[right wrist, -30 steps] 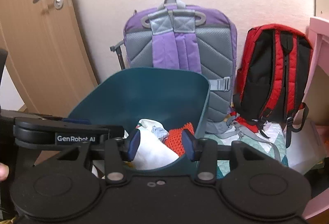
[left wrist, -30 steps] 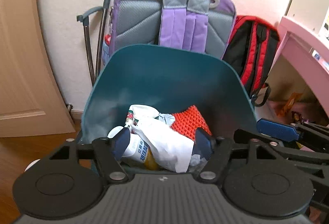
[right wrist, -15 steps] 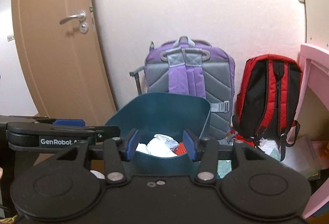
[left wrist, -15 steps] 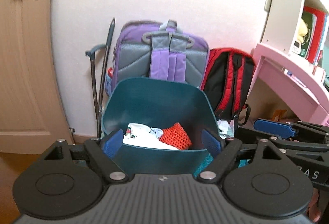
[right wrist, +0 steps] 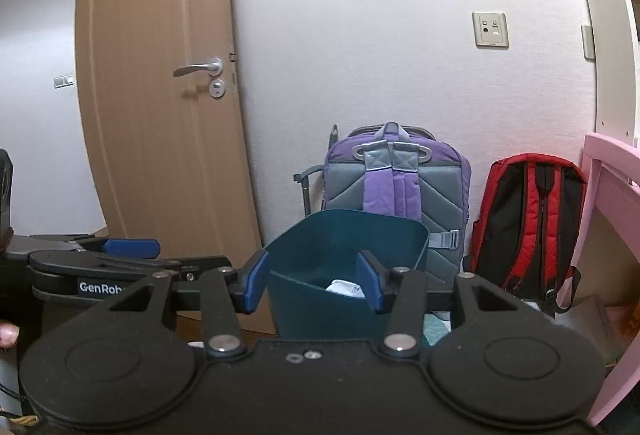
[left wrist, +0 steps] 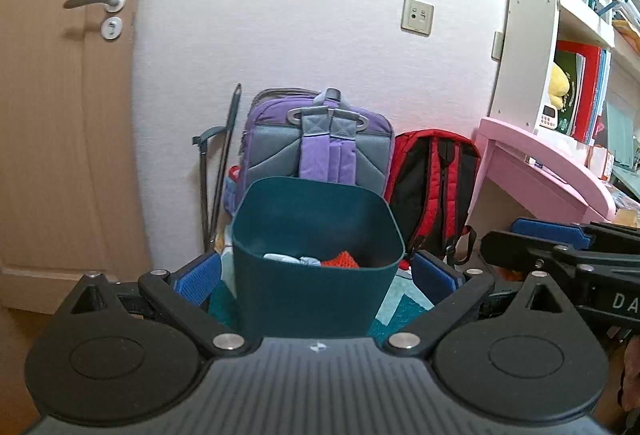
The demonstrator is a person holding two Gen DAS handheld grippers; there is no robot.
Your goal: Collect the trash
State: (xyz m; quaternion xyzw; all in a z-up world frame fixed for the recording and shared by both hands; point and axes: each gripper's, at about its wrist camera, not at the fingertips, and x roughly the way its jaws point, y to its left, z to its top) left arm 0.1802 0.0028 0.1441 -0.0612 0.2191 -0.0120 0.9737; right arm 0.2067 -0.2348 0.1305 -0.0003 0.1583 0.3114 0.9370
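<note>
While the left gripper (left wrist: 318, 277) is opening its jaws wide with nothing between them, the teal bin (left wrist: 316, 275) stands on the floor ahead, white and red trash (left wrist: 312, 260) inside, before a purple backpack (left wrist: 320, 143). Rightward, the right gripper (right wrist: 314, 285) holds its jaws apart, empty.

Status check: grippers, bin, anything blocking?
Left gripper jaws opening, nothing between them. Right gripper open, empty. Teal bin upright on floor, white paper and red knit item inside. Nothing blocking; backpacks behind bin.
</note>
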